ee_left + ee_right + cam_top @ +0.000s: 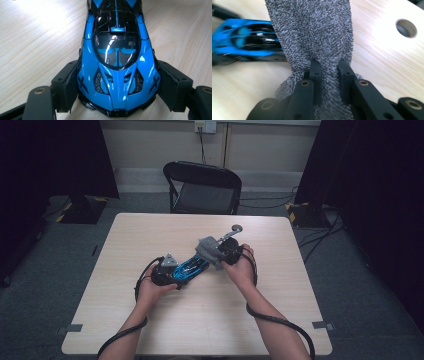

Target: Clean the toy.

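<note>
**High view: blue car clamped at the nose, grey cloth over its far end**

High view — pale wooden bench [150,330], two hands in from 6 o'clock. Blue model car [191,266] lies near bench centre, long axis running from about 8 o'clock to 2 o'clock. Left claw [176,276] sits at the car's 8 o'clock end; right claw [215,256] at the 2 o'clock end, with a grey cloth [210,251] bunched under it and resting on the car.

Left gripper view — car [117,75] fills the middle, nose toward 6 o'clock, cabin glass and black roof toward 12 o'clock. Left claw [117,96] has one jaw on each flank of the nose, at 8 and 4 o'clock of the frame. The pads [68,85] lie against the bodywork on both sides — a wide grip on the car. Bare wood grain on either side.

Right gripper view — right claw [329,75] is closed tight on the cloth [312,30]; the terry pile is pinched into a narrow waist between the jaws and fans out toward 12 o'clock. Car [244,42] shows blurred at 9 o'clock, its end passing behind the cloth. A round hole [406,28] in the bench sits at 2 o'clock.

Folding chair [202,187] stands beyond the bench at 12 o'clock in the high view.
</note>
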### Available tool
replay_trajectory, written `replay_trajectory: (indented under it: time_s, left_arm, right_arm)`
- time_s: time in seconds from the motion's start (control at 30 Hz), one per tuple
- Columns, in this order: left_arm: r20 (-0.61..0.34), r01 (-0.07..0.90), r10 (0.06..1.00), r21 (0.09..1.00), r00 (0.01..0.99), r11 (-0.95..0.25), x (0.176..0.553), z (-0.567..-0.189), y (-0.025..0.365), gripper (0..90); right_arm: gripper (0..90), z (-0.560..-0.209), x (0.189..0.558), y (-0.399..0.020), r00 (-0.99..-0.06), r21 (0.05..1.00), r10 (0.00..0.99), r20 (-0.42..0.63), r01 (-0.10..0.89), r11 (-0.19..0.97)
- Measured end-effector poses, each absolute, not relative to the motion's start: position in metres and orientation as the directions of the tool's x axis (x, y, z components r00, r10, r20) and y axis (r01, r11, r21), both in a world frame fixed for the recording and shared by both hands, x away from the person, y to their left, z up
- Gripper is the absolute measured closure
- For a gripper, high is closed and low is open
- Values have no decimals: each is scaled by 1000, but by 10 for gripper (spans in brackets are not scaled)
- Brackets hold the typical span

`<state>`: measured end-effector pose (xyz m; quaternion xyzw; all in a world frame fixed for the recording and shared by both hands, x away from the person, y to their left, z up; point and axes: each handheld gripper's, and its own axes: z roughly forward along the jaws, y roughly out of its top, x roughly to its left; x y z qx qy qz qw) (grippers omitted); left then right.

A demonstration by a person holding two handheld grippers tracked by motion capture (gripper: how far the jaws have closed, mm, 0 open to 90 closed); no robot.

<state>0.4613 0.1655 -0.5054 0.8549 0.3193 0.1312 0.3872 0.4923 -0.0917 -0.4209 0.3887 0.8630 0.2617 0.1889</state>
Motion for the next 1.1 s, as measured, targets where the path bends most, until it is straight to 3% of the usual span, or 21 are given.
replay_trajectory:
  time_s: [0.47, 0.67, 1.1]
  left_arm:
    - [-21, 445, 649, 746, 760, -496, 462, -505, 166, 258]
    - [-21, 445, 650, 746, 760, -495, 461, -505, 165, 258]
    - [-21, 445, 650, 746, 760, -495, 461, -505, 165, 258]
  right_arm:
    - [769, -436, 451, -26, -814, 571, 572, -104, 422, 704]
    - [767, -442, 451, -15, -819, 533, 555, -147, 407, 741]
    - [767, -448, 455, -16, -823, 526, 557, -110, 428, 735]
